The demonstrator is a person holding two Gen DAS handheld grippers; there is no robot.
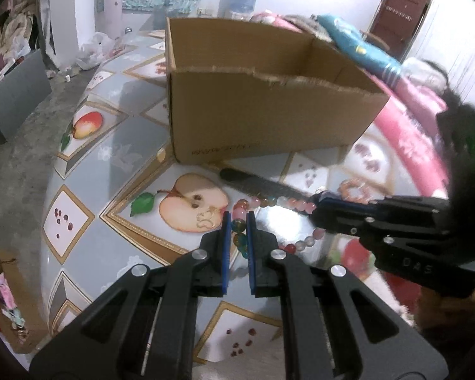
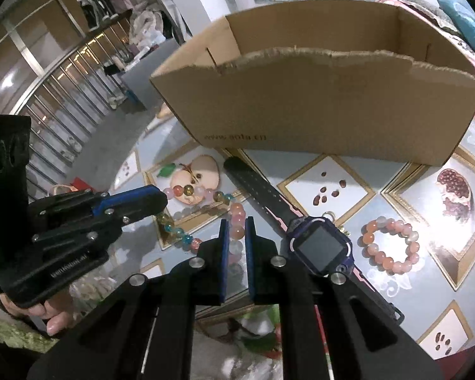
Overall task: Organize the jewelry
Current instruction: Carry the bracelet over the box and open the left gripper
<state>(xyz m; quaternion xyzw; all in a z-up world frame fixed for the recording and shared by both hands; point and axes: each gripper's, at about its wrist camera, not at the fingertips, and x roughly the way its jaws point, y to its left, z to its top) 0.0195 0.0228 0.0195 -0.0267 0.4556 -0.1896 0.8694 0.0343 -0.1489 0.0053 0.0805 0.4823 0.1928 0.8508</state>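
Both pairs of fingers are pinched nearly closed on one long beaded necklace (image 2: 202, 194), a strand of pink, amber and blue-green beads lying in front of the open cardboard box (image 2: 316, 95) on the fruit-patterned bench (image 2: 405, 186). The left gripper (image 1: 238, 221) clamps the blue-green and amber beads at one side of the loop; the right gripper (image 2: 236, 226) clamps pale pink beads at the other. The strand sags between them, and whether it has cleared the bench is hard to judge through the blur.

Also in front of the box, to the right of the necklace, lies a purple smartwatch (image 2: 319, 247), its dark perforated strap (image 2: 253, 183) running back toward the box. Further right of the watch rests a pink and orange bead bracelet (image 2: 391, 243), apart from both grippers.
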